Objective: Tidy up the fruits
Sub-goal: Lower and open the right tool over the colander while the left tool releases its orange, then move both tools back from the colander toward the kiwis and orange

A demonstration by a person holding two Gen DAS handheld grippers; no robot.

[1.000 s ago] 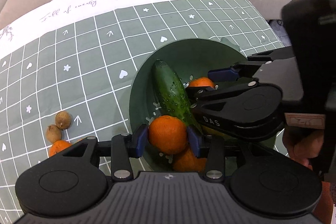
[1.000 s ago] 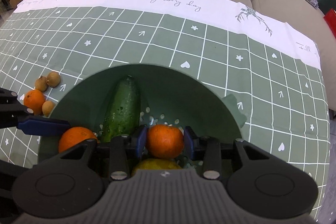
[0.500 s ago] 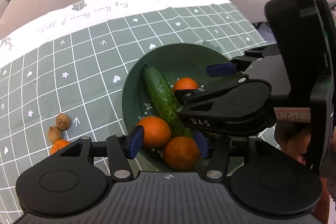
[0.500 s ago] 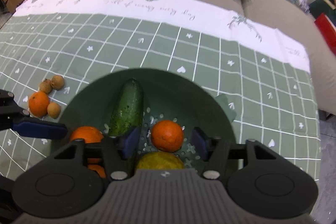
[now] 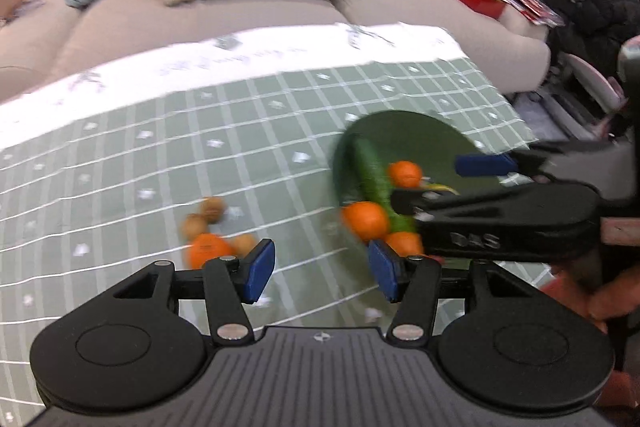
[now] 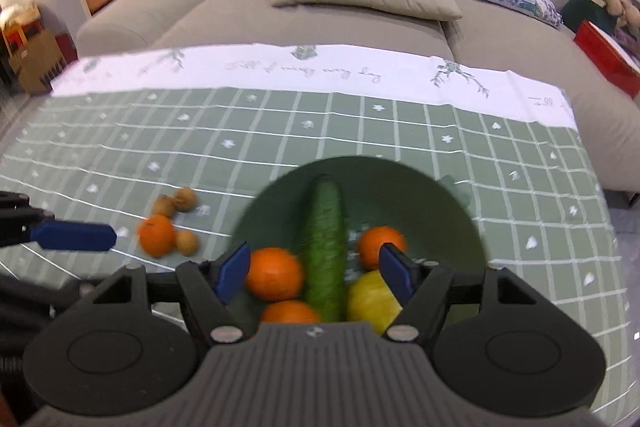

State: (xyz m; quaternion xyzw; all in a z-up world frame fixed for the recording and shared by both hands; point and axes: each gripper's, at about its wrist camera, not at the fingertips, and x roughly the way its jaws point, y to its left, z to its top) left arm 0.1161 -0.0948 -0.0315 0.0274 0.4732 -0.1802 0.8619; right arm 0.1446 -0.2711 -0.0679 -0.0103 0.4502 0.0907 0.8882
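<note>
Above the green grid-patterned tablecloth (image 6: 360, 131), both tongs hang with nothing in them: the left gripper (image 5: 320, 273) has its blue pads spread wide over bare cloth between the loose fruit and the bowl, and the right gripper (image 6: 314, 271) stands equally wide over the round dark-green plastic bowl (image 6: 452, 211). Inside that bowl lie a long green cucumber (image 6: 325, 239), three orange mandarins, one left of the cucumber (image 6: 274, 273), one at its near end (image 6: 290, 311) and one on its right (image 6: 380, 247), plus a yellow lemon-like fruit (image 6: 368, 301). Outside it, on the cloth to the left, one more orange mandarin (image 6: 157, 235) sits touching three small brown round fruits (image 6: 185, 201), possibly longans, though blur makes that a guess.

By my reading the step in hand is the move between loads: the bowl is partly filled and the cluster on the cloth is what remains. Next, the left gripper, being nearest, should go down over the stray mandarin, straddle it with both pads and close gently, taking care not to scatter the little brown ones beside it
</note>
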